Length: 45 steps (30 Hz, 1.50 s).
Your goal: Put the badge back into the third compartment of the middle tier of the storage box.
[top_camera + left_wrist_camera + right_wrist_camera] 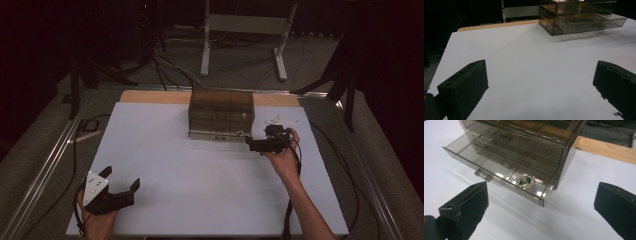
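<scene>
Now one green brooch (525, 181) is lying in the right end compartment of the bottom drawer (499, 173), pulled out from the smoky drawer box (221, 115); upper drawers are hard to make out. Right gripper (263, 145) is hovering spread just beside it. Left gripper (121, 186), spread, is resting near the table (200, 180) near-left edge.

A small clear smoky plastic chest of drawers (221, 115) stands at the back of the flat white table top (200, 185). Its bottom drawer (499, 173) sticks out toward the front. A green and silver brooch (525, 181) lies in the drawer's right end box. The right gripper (255, 145) is just beside the drawer, on its right. The left gripper (122, 182) is far off, at the front left corner.
</scene>
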Available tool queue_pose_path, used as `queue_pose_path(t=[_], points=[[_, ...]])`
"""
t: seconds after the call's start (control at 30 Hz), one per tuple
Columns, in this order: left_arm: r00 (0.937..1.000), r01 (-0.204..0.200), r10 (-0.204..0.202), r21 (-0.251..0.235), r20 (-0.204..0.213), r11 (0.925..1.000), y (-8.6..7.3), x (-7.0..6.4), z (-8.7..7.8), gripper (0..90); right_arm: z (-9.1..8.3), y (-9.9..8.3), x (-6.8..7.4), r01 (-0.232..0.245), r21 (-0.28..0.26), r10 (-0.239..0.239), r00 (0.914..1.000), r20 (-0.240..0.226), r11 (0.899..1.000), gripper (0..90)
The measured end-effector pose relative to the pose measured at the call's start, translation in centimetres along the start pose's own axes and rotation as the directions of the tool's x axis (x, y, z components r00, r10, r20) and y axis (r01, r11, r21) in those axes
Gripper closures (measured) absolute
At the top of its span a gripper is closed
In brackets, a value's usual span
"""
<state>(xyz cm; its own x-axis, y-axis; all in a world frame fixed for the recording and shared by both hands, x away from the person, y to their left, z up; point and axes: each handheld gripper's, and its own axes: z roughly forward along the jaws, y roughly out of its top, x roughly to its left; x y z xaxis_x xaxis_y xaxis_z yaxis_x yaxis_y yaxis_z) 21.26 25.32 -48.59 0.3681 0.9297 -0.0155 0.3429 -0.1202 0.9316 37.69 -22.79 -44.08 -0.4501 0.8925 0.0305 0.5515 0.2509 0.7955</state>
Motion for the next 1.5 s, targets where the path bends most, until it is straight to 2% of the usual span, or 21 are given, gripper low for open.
queue_pose_path(t=[0.47,0.63,0.73,0.87,0.93,1.03,1.2,1.3,1.5], points=[[1.0,0.006,-0.006,-0.005,-0.001,1.0,0.0,0.1,0.0,0.7,-3.1,-1.9,0.7,-0.004,-0.039,0.002,0.9991,-0.043,0.999,0.0],[0.9999,0.014,-0.014,-0.01,0.003,0.9999,0.0,0.1,0.0,0.7,-3.7,-3.4,0.4,-0.027,-0.041,0.026,0.9994,-0.023,0.999,0.0],[0.9999,0.016,-0.016,-0.01,0.002,0.9998,-0.1,0.2,0.0,0.7,-4.1,-4.2,0.1,-0.049,-0.065,0.047,0.9987,-0.018,0.997,0.0],[0.9998,0.019,-0.019,-0.012,0.0,0.9997,-0.1,0.2,0.0,0.7,-4.2,-5.3,-0.1,-0.04,-0.051,0.04,0.9992,-0.003,0.998,0.0],[0.9998,0.022,-0.022,-0.015,0.001,0.9996,-0.1,0.2,0.0,0.7,-4.4,-5.8,-0.1,-0.037,-0.075,0.037,0.9993,-0.003,0.996,0.0],[0.9994,0.033,-0.033,-0.019,0.003,0.9993,-0.1,0.4,-0.1,0.7,-4.5,-6.9,0.0,-0.034,-0.083,0.033,0.9994,-0.007,0.996,0.0],[0.9985,0.055,-0.055,-0.026,0.008,0.9981,-0.2,0.7,-0.1,0.7,-5.2,-8.8,-0.1,-0.054,-0.135,0.052,0.9985,-0.021,0.989,0.0],[0.998,0.062,-0.062,-0.029,0.01,0.9976,-0.3,0.8,0.0,0.7,-5.5,-9.7,-0.2,-0.057,-0.149,0.053,0.9983,-0.025,0.987,0.0],[0.9971,0.076,-0.075,-0.042,0.012,0.9963,-0.4,1.1,-0.1,0.7,-6.4,-10.9,-0.2,-0.058,-0.18,0.053,0.9981,-0.033,0.982,0.0]])
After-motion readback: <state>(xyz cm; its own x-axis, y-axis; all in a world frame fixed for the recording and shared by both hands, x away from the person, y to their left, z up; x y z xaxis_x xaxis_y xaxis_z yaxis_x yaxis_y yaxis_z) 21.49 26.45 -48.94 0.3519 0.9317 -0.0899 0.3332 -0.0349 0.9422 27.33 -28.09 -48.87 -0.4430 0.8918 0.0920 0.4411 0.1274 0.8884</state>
